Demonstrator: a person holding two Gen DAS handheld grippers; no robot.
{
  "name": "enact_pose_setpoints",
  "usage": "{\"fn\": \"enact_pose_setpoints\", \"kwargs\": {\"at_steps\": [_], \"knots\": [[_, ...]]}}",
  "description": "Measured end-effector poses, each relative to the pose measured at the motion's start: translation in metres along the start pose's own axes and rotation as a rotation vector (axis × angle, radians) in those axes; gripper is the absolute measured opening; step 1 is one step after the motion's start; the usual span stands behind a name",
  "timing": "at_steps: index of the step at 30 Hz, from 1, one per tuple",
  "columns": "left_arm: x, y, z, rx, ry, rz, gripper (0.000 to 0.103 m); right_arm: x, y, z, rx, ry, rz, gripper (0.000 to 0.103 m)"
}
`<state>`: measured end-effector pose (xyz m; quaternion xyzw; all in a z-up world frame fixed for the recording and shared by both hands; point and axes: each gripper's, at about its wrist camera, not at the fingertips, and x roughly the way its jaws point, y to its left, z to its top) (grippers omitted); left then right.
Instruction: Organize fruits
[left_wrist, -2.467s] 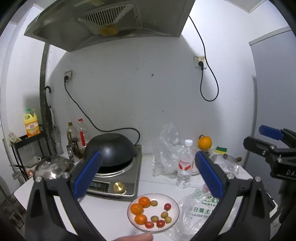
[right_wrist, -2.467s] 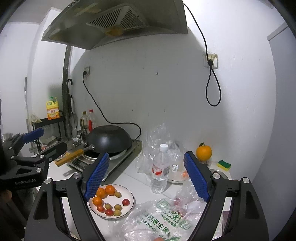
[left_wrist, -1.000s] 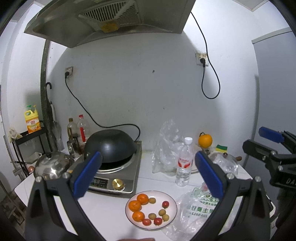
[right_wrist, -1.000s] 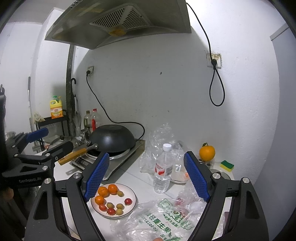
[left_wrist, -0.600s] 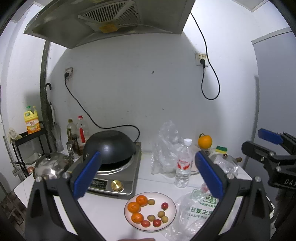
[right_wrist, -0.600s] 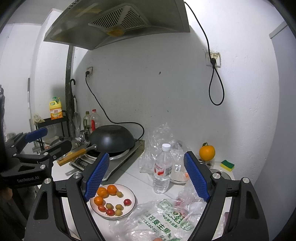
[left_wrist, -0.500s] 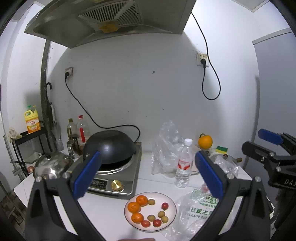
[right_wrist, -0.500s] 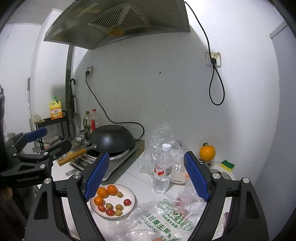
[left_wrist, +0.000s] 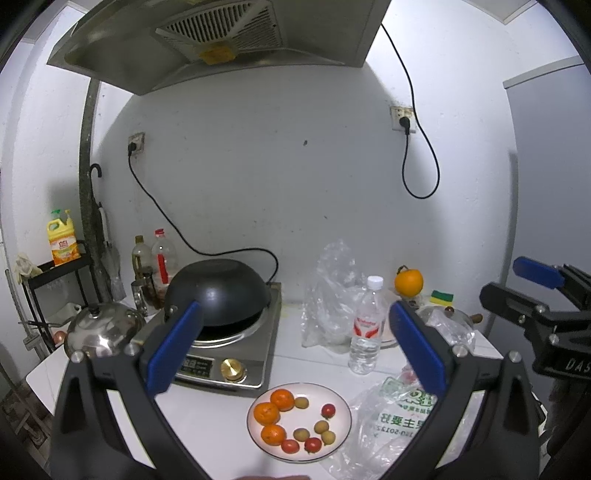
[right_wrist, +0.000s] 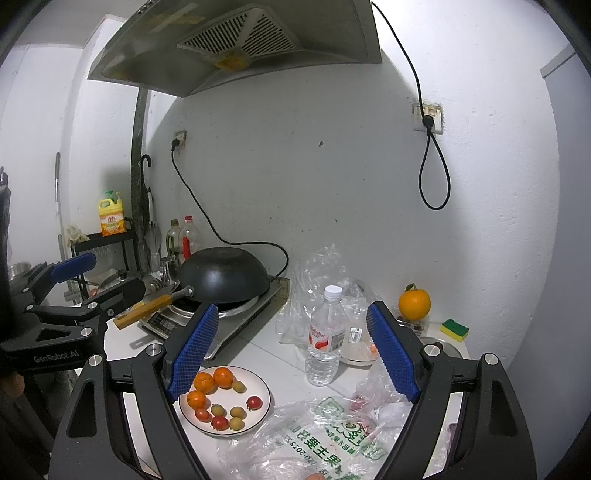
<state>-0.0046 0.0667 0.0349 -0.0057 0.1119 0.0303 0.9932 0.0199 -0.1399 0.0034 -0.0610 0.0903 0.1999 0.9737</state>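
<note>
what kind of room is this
Most likely a small home kitchen: a range hood hangs over a countertop cooker with a black wok, and a plate of fruit sits on the counter.

White plastered wall (left_wrist: 295, 184), steel range hood (left_wrist: 221, 40) overhead

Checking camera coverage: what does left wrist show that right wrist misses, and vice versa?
Only the left wrist view: the steel pot lid left of the stove, and the stove's brass knob.

Only the right wrist view: the wok's wooden handle.

Both: the plate of fruit, water bottle, black wok, orange, printed plastic bag.
</note>
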Motion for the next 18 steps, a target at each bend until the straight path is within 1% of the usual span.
{"fn": "enact_pose_setpoints", "kwargs": {"at_steps": [14, 18], "knots": [[0.012, -0.009, -0.003, 0.004, 0.015, -0.021, 0.102, 0.010, -0.006, -0.003, 0.012, 0.011, -0.004, 0.085], [0.017, -0.008, -0.005, -0.004, 0.023, -0.024, 0.102, 0.016, -0.008, -0.005, 0.013, 0.028, -0.004, 0.085]]}}
